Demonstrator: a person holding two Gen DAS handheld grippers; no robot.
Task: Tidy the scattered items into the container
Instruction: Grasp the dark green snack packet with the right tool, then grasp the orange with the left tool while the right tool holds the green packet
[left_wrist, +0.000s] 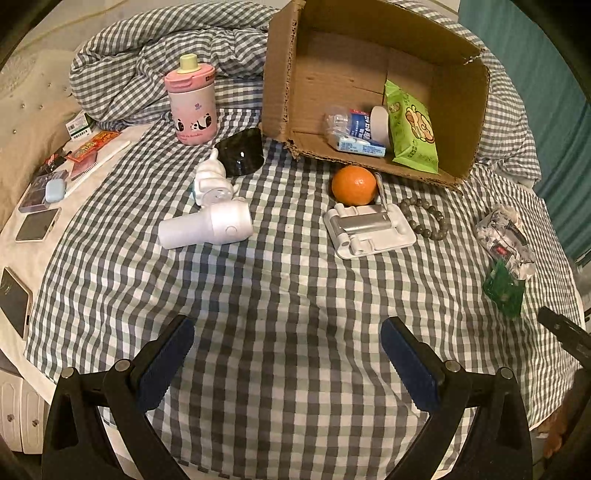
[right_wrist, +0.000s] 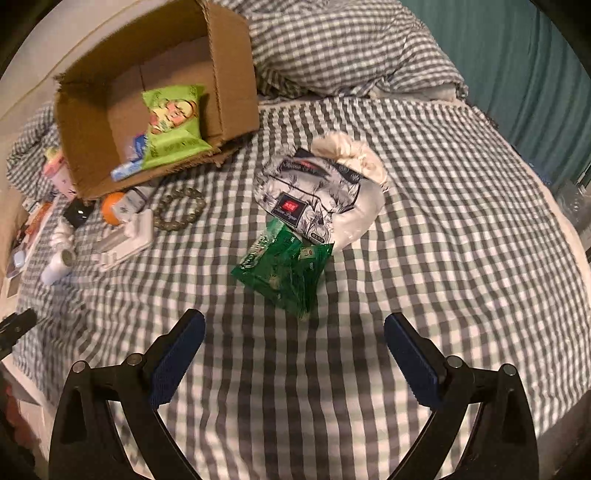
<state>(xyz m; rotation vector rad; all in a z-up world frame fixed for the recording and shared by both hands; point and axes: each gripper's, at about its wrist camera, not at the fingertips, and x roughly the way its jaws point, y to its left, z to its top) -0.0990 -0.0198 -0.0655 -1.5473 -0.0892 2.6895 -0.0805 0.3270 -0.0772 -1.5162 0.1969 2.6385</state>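
A cardboard box (left_wrist: 458, 110) lies tipped on the checked bed, holding a green snack bag (left_wrist: 413, 129) and a blue-white pack (left_wrist: 356, 142). In front lie an orange (left_wrist: 354, 185), a white holder (left_wrist: 369, 230), a bead bracelet (left_wrist: 428, 218), a white bottle (left_wrist: 207, 226), a white figurine (left_wrist: 211, 179), a black case (left_wrist: 240, 151) and a pink cup (left_wrist: 192, 105). My left gripper (left_wrist: 287, 332) is open and empty above the bedsheet. My right gripper (right_wrist: 294, 328) is open and empty just short of a green packet (right_wrist: 284, 271) and a white tissue pack (right_wrist: 317, 195).
A crumpled checked duvet (left_wrist: 147, 48) lies behind the cup. Phones (left_wrist: 37, 224), a comb (left_wrist: 99, 162) and small boxes sit on the left bed edge. A pillow (right_wrist: 351, 48) lies beyond the box (right_wrist: 92, 122), a teal curtain (right_wrist: 524, 66) at right.
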